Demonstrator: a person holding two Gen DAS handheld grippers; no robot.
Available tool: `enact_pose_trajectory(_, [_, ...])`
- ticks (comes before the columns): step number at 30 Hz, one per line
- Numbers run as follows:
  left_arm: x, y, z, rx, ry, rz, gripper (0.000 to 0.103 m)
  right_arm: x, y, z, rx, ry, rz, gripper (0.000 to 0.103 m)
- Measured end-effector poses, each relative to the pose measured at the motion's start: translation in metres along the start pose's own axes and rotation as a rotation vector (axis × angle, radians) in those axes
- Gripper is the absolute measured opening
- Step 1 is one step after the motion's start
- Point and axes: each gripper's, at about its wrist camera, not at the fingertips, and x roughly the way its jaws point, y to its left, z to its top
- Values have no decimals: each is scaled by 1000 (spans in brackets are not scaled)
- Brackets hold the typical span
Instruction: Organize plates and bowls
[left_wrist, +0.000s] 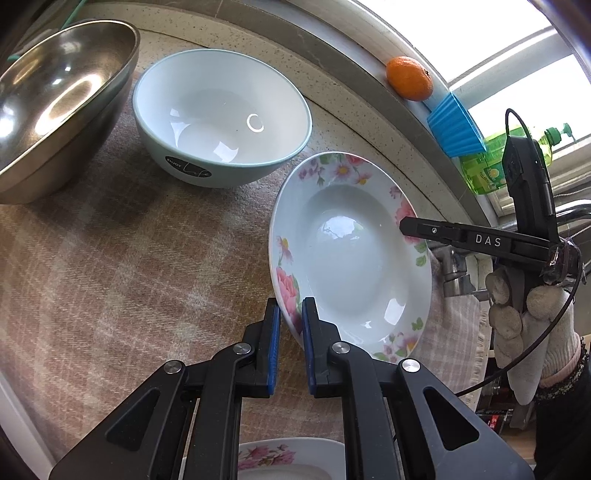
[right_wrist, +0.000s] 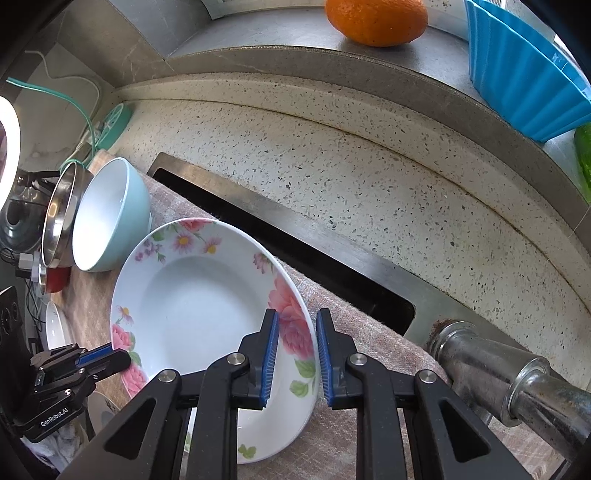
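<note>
A floral deep plate (left_wrist: 351, 258) is held tilted above the plaid cloth (left_wrist: 110, 277). My left gripper (left_wrist: 291, 314) is shut on its near-left rim. My right gripper (right_wrist: 293, 347) straddles the opposite rim with small gaps to the pads, so it looks open; it shows in the left wrist view (left_wrist: 410, 227) at the plate's right rim. The plate also shows in the right wrist view (right_wrist: 199, 306). A light blue bowl (left_wrist: 221, 118) and a steel bowl (left_wrist: 62, 99) stand behind on the cloth. Another floral plate (left_wrist: 288, 458) lies below my left gripper.
An orange (left_wrist: 410, 77), a blue ribbed cup (left_wrist: 456, 129) and a green soap bottle (left_wrist: 491, 162) sit on the window ledge. A metal tap (right_wrist: 509, 373) is at the right, with a sink slot (right_wrist: 280, 243) behind the cloth. More dishes (right_wrist: 55, 325) sit at the far left.
</note>
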Motion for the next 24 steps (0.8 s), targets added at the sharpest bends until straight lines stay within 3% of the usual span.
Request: enact_pose_trajectory(24, [-26,15,-16,-2,0,-7,10,-8,22,-27,4,9,13,17])
